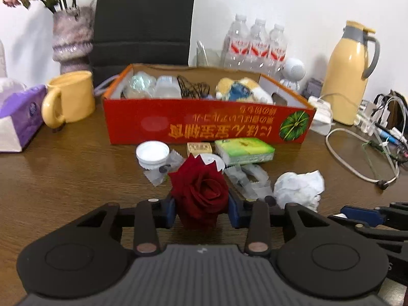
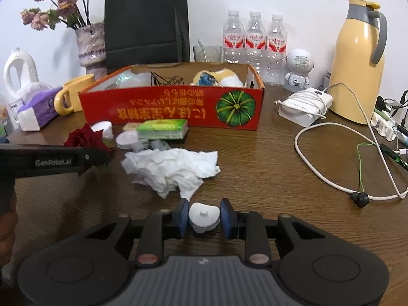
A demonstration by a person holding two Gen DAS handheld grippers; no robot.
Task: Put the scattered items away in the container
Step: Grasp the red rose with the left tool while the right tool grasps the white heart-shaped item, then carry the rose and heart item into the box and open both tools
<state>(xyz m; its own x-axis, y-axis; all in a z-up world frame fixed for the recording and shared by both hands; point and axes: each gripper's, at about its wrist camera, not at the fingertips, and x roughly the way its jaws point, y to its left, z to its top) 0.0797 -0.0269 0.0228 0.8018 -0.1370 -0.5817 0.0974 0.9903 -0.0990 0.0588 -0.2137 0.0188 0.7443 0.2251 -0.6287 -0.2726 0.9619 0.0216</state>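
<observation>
Your left gripper [image 1: 202, 210] pinches the red rose [image 1: 200, 191], just in front of the red box [image 1: 204, 122]. Your right gripper [image 2: 204, 218] pinches a small white piece [image 2: 204, 216]. Squeeze too hard and the rose could squash.

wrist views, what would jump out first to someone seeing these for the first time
The dark red rose clamped between the left gripper fingers, filling the near centre of the left view. Behind it stands the long red box with the green pumpkin picture, already partly filled. In the right view, the right gripper pinches a small white plastic piece, with a crumpled white tissue just ahead on the wooden table.
</observation>
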